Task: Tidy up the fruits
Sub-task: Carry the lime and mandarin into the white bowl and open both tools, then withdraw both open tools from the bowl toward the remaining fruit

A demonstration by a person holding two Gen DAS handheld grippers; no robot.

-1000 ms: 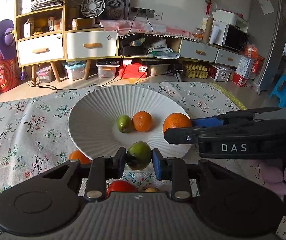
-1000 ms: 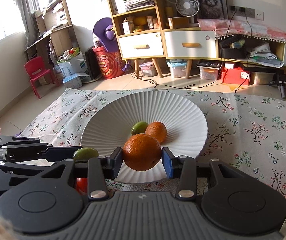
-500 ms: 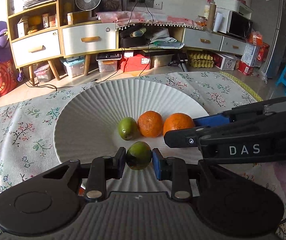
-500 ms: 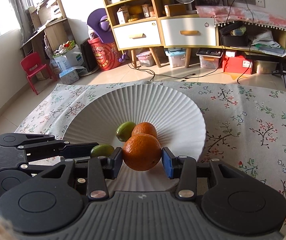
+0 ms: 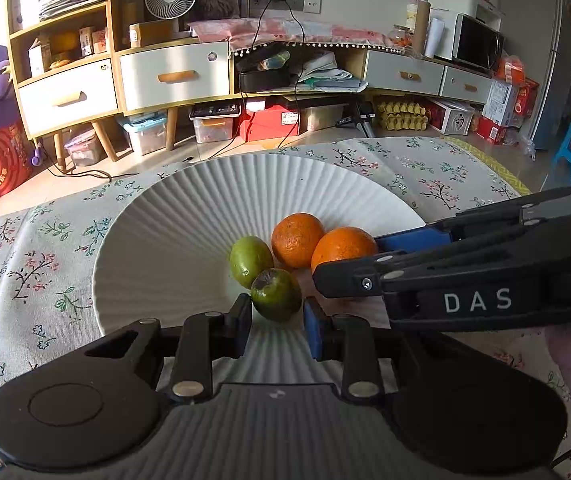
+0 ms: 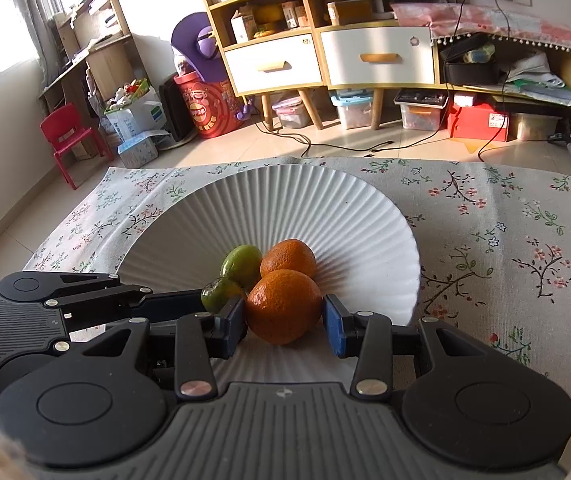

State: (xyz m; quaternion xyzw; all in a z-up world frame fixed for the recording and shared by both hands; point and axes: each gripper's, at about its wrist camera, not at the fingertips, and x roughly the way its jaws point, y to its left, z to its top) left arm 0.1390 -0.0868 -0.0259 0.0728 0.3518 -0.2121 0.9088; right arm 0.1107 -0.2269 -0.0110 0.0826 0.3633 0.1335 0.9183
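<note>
Fruits: four gathered low in the centre of both views, in the well of a white ribbed plate (image 5: 173, 216) on a flowered cloth (image 5: 21, 248).

Left wrist view, left to right: a light green citrus (image 5: 250, 261) lying loose at the plate's middle; just below it, a darker green citrus (image 5: 276, 294) pinched between the black and blue fingers of the left gripper (image 5: 276, 330), clenched on it, apparently brought down low over the plate's well so it settles beside its own kind. Further right, a loose mandarin (image 5: 297, 239) touching the light green one; then a second mandarin (image 5: 343, 249) at centre right, clamped in the right gripper (image 5: 369, 256), reaching in from the right edge.

Right wrist view, left to right: left gripper (image 6: 217, 300) entering from the lower left with the dark green fruit at its tip; light green fruit and loose mandarin behind; held mandarin (image 6: 283, 306) squeezed between the blue pads of the right gripper (image 6: 283, 330), low centre.

Likely reason for both holds: greens parked together on the left, oranges on the right, neither let go yet. Whether the held fruits touch the plate: cannot tell.
</note>
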